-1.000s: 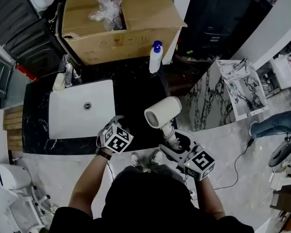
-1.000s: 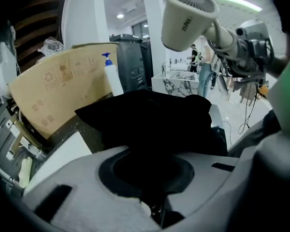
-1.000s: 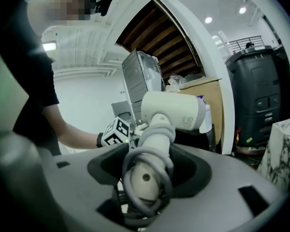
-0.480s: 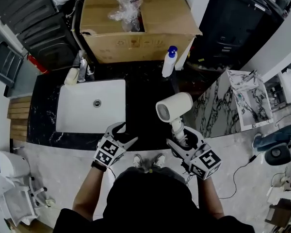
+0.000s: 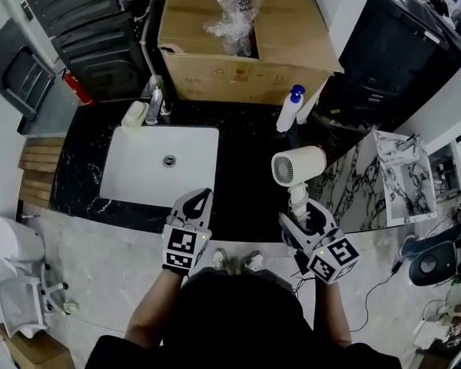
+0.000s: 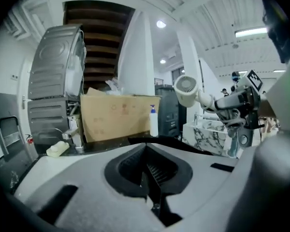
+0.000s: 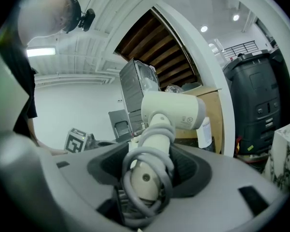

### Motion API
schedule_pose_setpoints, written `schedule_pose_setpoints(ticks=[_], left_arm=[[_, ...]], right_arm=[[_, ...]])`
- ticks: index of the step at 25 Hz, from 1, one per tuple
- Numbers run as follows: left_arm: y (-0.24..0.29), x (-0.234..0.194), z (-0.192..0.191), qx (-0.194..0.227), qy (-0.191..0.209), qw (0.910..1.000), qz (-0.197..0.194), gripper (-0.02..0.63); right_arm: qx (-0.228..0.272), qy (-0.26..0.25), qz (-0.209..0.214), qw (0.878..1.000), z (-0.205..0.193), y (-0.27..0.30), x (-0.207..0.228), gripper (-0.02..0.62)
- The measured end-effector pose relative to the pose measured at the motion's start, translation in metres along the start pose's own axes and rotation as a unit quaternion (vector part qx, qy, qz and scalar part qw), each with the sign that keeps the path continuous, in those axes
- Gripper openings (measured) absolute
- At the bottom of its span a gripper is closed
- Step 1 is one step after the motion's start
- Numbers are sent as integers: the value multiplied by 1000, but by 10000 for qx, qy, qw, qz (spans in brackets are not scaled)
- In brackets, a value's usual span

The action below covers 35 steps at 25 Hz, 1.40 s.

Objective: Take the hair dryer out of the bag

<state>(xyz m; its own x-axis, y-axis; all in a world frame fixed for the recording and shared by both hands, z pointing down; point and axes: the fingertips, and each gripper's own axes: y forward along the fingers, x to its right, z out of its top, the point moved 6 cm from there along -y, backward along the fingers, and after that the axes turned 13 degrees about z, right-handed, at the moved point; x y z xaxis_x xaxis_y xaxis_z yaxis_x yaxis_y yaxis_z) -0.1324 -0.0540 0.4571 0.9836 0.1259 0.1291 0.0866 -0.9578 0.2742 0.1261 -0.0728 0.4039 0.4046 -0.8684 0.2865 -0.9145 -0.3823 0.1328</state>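
Note:
A cream hair dryer stands upright over the black counter's right end, nozzle facing left. Its handle, wrapped in grey cord, sits between the jaws of my right gripper, which is shut on it. The right gripper view shows the dryer close up, with the right gripper clamped on the corded handle. My left gripper points forward over the counter's front edge; its jaws are closing and meet with nothing between them. From the left gripper the dryer appears off to the right.
A white sink is set in the counter's left part, with a faucet and soap behind it. A blue-capped bottle stands at the back. A large cardboard box holds crumpled clear plastic.
My left gripper rose and swung to point forward; its jaws spread wide half a second ago and now meet. The right gripper with the dryer shifted a little.

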Motion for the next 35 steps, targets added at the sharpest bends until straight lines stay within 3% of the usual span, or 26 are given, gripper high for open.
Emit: schedule_pose_setpoints(ticks=[6, 9, 21, 35], left_arm=[[-44, -25, 49, 1126, -26, 9914, 670, 20], [-64, -29, 64, 1422, -128, 9861, 845, 20], [-97, -33, 57, 1239, -13, 9848, 1215, 20], [-80, -23, 60, 1265, -98, 9847, 1198, 20]], right_arm=[[73, -22, 62, 10000, 6, 7, -1, 258], [131, 25, 60, 9999, 7, 7, 1, 258], [161, -2, -36, 9999, 13, -1, 10, 258], [85, -46, -37, 9999, 14, -7, 18, 258]])
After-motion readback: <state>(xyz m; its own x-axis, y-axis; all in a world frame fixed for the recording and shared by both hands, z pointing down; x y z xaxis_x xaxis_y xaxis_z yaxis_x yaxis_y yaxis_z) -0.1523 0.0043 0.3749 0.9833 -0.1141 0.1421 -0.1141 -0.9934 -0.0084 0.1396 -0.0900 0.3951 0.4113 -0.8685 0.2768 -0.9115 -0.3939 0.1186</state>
